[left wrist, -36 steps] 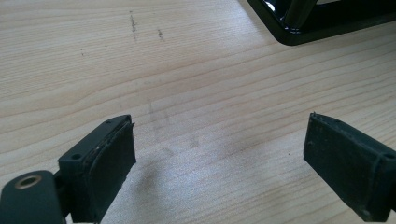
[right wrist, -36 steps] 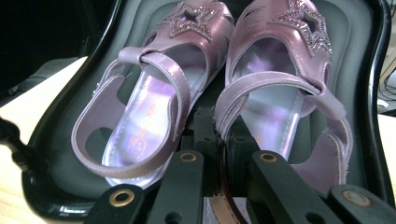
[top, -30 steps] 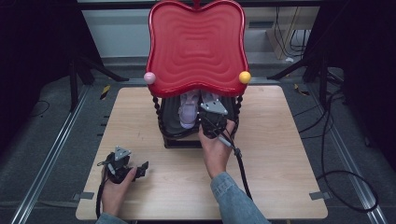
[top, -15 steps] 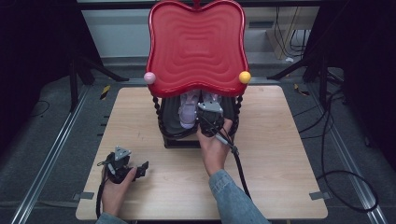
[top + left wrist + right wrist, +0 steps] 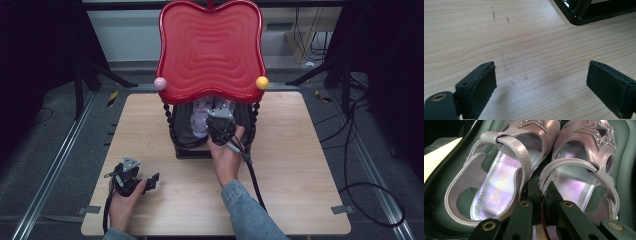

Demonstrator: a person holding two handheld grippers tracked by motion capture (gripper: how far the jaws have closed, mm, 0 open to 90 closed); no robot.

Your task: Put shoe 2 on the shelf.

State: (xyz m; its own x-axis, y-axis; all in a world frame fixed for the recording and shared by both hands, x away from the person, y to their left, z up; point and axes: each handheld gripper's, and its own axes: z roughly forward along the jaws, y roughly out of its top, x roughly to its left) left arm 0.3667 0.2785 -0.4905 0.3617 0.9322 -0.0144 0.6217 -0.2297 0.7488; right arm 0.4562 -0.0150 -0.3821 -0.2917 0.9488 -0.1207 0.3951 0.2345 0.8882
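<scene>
Right gripper view: we saw the right tongs (image 5: 541, 202) clamped on the edge of one lilac sandal (image 5: 584, 170) on the stand's lower shelf (image 5: 439, 202); left tongs (image 5: 544, 87) gaped over the bench (image 5: 524, 37).

A pale wooden counter (image 5: 310, 165) stands on a grey floor (image 5: 50, 130) between metal rails (image 5: 55, 165), with black cables (image 5: 365, 165) trailing at right, dark stands (image 5: 85, 75) and a white wall panel (image 5: 125, 30) behind.
</scene>
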